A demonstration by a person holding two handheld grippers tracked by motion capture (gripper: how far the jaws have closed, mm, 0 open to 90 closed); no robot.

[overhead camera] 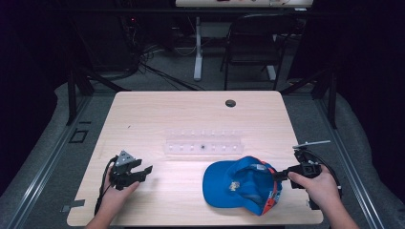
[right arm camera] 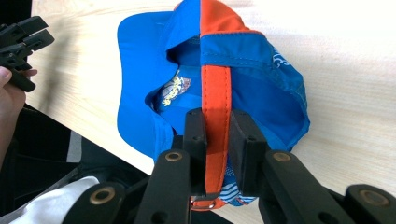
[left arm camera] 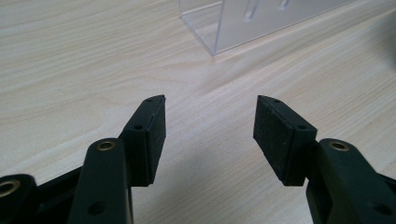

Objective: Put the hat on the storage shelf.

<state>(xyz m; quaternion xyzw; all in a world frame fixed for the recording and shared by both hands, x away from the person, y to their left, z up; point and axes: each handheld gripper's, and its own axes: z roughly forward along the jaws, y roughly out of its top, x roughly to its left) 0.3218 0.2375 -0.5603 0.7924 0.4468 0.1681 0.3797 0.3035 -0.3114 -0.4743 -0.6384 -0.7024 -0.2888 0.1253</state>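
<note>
Holding the cap (overhead camera: 241, 186) by its orange strap (right arm camera: 215, 126), your right gripper (right arm camera: 216, 140) is clamped tight at lower right. Lift slowly, keep squeezing. Your left gripper (left arm camera: 210, 135) sits open, lower left.

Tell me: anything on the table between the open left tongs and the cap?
Nothing visible. The left tongs sit open over bare table, and the stretch across to the cap is bare wood. The clear rack lies farther back, off that line. The right tongs grip the cap's orange strap.

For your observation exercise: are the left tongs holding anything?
No, the left tongs stand open over the bare table with nothing between the pads.
</note>
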